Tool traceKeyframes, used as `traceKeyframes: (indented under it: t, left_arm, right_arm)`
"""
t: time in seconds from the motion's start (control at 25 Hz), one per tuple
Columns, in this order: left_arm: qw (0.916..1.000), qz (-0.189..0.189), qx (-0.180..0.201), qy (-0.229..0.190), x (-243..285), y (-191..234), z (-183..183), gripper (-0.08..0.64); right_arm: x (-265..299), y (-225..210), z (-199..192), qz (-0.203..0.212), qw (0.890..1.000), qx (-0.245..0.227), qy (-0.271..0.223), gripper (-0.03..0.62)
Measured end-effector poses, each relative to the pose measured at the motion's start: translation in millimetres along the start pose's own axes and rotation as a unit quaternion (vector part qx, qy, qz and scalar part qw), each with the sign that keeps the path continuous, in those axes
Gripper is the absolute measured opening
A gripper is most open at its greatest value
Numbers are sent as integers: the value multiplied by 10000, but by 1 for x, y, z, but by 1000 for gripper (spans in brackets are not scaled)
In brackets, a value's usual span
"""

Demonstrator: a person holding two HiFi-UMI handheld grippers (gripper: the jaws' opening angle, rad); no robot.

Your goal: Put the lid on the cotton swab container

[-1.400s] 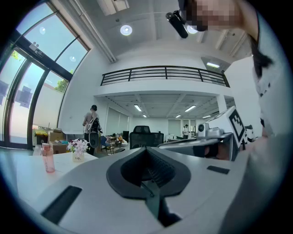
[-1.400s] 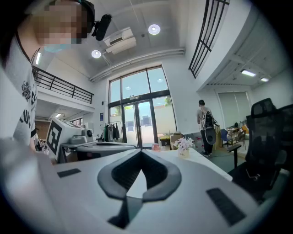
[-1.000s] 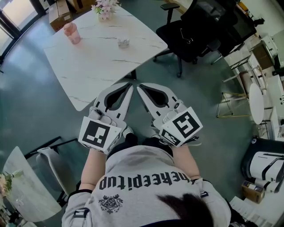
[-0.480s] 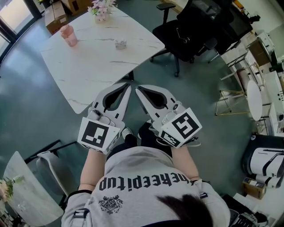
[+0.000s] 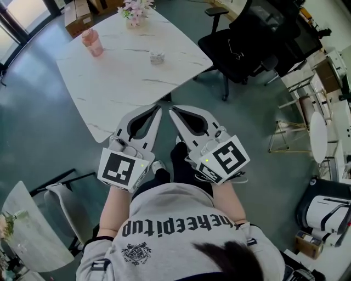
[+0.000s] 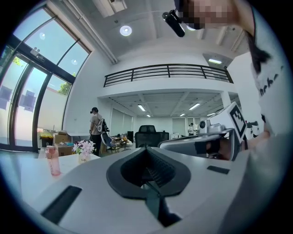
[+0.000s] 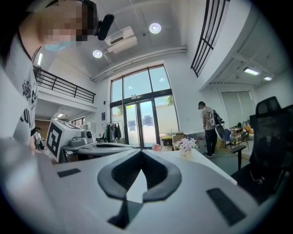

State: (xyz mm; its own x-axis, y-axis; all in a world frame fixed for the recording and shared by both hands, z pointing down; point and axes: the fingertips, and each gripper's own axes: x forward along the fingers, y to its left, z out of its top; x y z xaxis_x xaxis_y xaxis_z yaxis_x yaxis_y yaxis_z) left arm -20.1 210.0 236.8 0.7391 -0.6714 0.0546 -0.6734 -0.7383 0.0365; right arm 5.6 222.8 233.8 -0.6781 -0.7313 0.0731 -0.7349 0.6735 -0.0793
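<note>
Left tongs (image 5: 159,108) shut, nothing in them. Right tongs (image 5: 171,108) shut too, also empty. I hold both level, tips side by side at the near edge of the marble tabletop (image 5: 120,82). Cotton swab container (image 5: 157,57) sits well ahead of the tips. Pink bottle (image 5: 92,42) is farther off, ahead-left.

Table (image 5: 120,82): bottle (image 5: 92,41) at far left, flowers (image 5: 135,10) at far edge, container (image 5: 157,57) right of centre; chair (image 5: 241,46) right of table
</note>
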Motion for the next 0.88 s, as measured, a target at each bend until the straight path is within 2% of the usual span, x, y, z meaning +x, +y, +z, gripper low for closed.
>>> traceKeyframes:
  t: [0.88]
  left_arm:
    - [9981, 592, 27, -140, 108, 64, 18, 15]
  right_arm:
    - [70, -108, 21, 868, 9962, -37, 38, 11]
